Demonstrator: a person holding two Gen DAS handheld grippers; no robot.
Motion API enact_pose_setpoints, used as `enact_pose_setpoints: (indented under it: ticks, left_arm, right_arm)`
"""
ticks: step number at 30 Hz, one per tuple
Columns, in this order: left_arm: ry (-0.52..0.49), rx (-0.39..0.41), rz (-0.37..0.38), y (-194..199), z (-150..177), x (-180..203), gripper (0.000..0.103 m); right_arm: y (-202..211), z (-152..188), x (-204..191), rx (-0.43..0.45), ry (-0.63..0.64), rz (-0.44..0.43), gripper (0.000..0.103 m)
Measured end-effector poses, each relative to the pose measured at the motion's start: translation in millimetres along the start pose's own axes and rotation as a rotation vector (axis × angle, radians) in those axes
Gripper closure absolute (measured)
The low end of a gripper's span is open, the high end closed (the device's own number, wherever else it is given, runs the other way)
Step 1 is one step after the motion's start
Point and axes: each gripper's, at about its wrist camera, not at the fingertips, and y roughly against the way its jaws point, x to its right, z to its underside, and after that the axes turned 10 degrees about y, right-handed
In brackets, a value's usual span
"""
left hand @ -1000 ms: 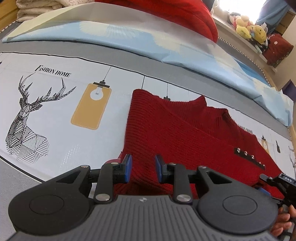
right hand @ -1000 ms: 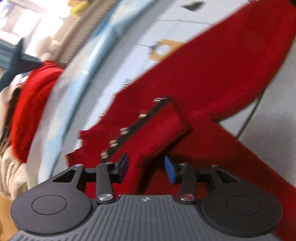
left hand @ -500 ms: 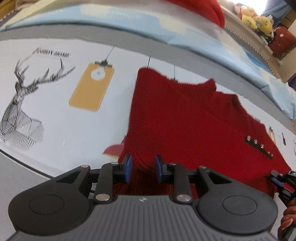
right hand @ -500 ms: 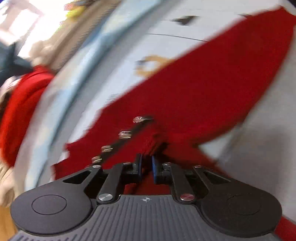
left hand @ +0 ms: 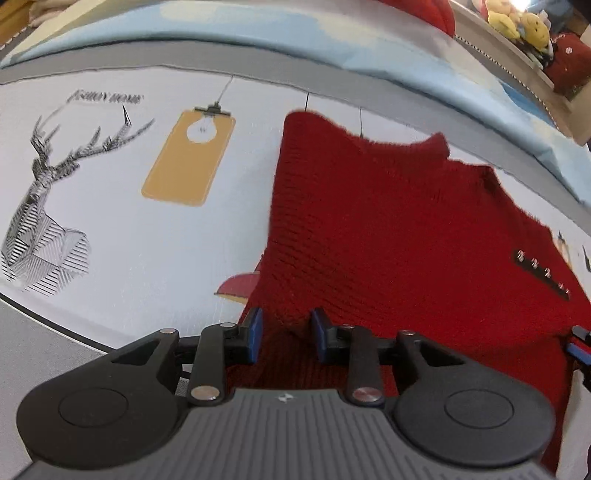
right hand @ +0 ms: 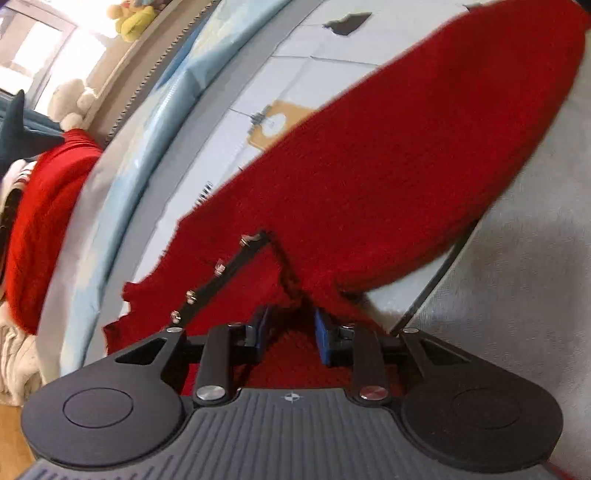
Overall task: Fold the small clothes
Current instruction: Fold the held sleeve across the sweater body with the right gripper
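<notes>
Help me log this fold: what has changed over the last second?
The right gripper pinched shut on the red sweater near its studded strip, then its jaws just reopened, knit still between them. The left gripper sank closer to the hem. The sweater stays flat on the printed sheet.

A: Free room noted on the printed bedsheet (left hand: 155,258) to the left of the red sweater (left hand: 388,229); deer and lamp prints lie flat, nothing raised there.

B: Far side is closed off by the blue quilt (left hand: 332,48), with plush toys (left hand: 517,22) on the ledge behind.

A: Right side: grey bed edge (right hand: 524,258) is left bare beside the sweater. A red cloth pile (right hand: 44,221) is heaped beyond the quilt.
</notes>
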Motion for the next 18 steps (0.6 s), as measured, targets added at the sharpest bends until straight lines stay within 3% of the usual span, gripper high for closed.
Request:
enact_pose_setpoints:
  ticks: [4,6,12,18]
  left_arm:
    - [-0.028,0.049,0.034,19.2,-1.7,13.1,0.07]
    - [-0.045,0.054,0.049,23.2,-1.0,20.7,0.07]
    - [-0.081,0.052,0.059,28.2,3.7,33.0,0.07]
    - [-0.101,0.058,0.059,32.3,7.6,33.5,0.07]
  right_arm:
    - [33.0,-20.4,-1.4,0.126,0.135,0.014,0.067]
    - [42.0,-34.5,14.7,0.167,0.137,0.042,0.066]
    - [67.8,-74.8,106.3,0.254,-0.066,0.184,0.066]
    - [74.5,-89.2,180.7,0.285,-0.204,0.3,0.062]
